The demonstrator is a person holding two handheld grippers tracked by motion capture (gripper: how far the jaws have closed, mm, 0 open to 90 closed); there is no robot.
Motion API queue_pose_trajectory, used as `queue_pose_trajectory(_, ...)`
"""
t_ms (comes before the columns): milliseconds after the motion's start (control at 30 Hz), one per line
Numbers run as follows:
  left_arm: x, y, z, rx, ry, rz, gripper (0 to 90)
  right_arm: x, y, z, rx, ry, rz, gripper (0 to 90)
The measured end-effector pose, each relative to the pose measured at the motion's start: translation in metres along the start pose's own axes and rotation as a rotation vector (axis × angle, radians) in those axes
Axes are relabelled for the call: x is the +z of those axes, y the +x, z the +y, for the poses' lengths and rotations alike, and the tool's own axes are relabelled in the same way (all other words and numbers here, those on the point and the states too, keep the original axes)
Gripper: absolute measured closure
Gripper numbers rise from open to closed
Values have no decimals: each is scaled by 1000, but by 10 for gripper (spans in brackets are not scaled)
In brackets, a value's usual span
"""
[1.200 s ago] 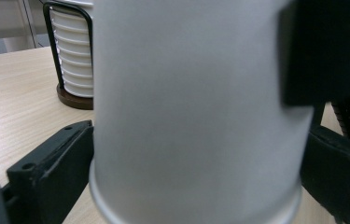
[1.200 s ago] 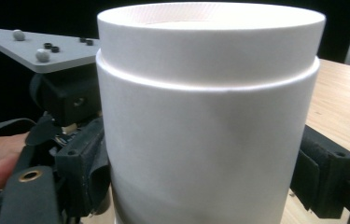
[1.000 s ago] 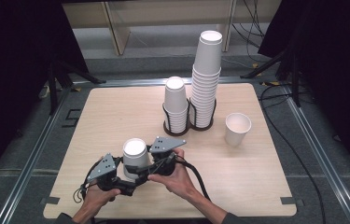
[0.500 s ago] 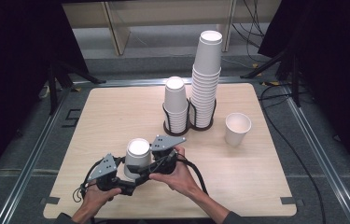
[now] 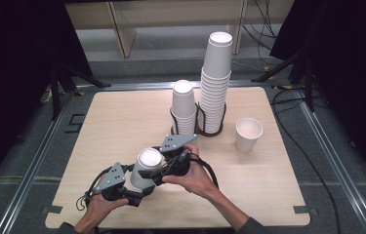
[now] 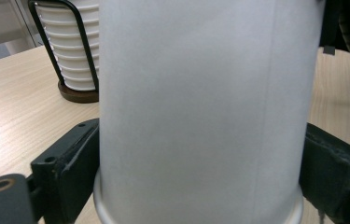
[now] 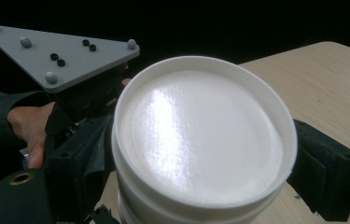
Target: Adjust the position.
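Left gripper (image 5: 136, 187) jaws, just closing, clamped on the inverted paper cup (image 5: 147, 163) low on its wall; right gripper (image 5: 160, 163) jaws clenched near its upturned base. Held at the near left of the worktop (image 5: 122, 117). Could dent the thin wall or slip if squeezed unevenly. Near edge close; open room to the right, short of the loose cup (image 5: 248, 134).

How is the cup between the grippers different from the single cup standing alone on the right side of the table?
The held cup is upside down, base up; the lone cup stands mouth up. The held cup sits between two grippers' jaws near the front edge; the lone cup stands untouched beside the racks. Both are plain white paper cups.
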State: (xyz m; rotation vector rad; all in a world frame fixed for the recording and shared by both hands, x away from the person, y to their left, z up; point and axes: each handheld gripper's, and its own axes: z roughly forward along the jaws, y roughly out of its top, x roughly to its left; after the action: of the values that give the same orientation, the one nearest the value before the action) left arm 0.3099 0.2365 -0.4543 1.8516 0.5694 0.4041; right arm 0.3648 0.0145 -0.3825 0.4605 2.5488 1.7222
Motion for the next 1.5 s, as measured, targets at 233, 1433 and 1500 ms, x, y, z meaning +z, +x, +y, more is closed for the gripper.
queue_pose_trajectory(233, 1, -3, 0, 46, 36, -14, 92, -2, 0, 1, 16, 64, 34, 168)
queue_pose_trajectory(1433, -10, 4, 3, -99, -191, -4, 145, -42, -27, 3, 161, -141, 21, 246)
queue_pose_trajectory(1500, -10, 4, 3, -106, -201, -5, 131, -41, -27, 3, 170, -167, 39, 246)
